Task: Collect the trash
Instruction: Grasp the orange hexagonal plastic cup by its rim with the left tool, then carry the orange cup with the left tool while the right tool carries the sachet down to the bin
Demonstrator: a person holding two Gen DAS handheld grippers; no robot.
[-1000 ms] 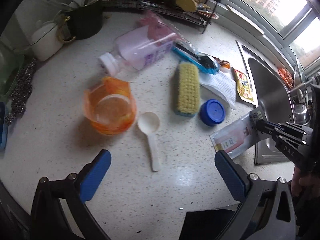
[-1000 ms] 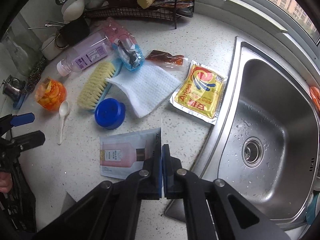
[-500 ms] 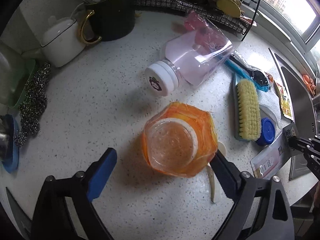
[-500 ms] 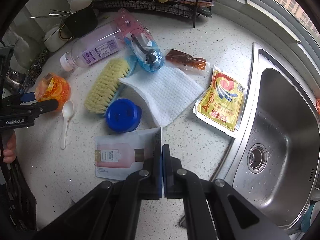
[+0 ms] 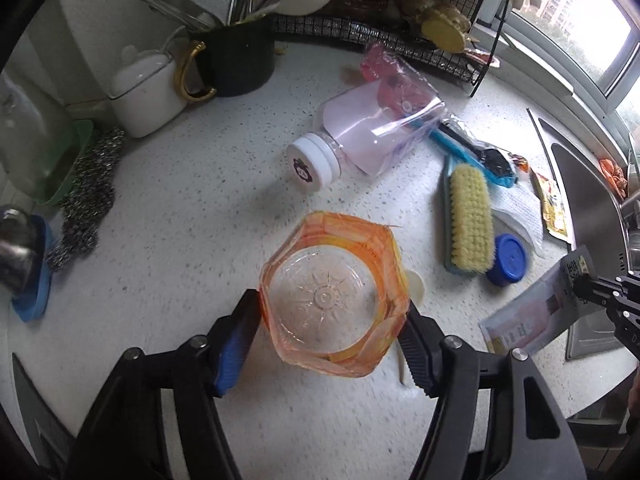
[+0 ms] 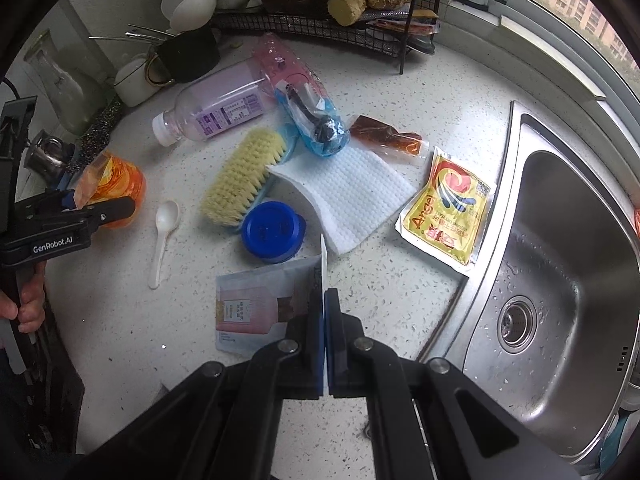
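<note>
A: State the left gripper (image 5: 334, 340) condition.

B: Its jaws have just been closing around the orange cup (image 5: 334, 300), which stands upright on the table (image 5: 200, 200). The blue pad meets the cup wall on one side and the black finger sits at the other. Whether the pads press firmly cannot be told. Judged step: securing the cup for pickup.

A: And the right gripper (image 6: 324, 320)?

B: Clenched on the edge of a pink sachet (image 6: 256, 308), held clear near the sink (image 6: 560, 280).

A: What does the next move call for?

B: Finish the squeeze gently; the cup looks thin and likely to buckle. Then lift straight up, avoiding the white spoon (image 6: 164, 232) just beside it.

A: Remaining trash?

B: By appearance: the bottle (image 6: 216, 110), the yellow packet (image 6: 448, 208), and the brown sachet (image 6: 384, 136) lie on the table.
</note>
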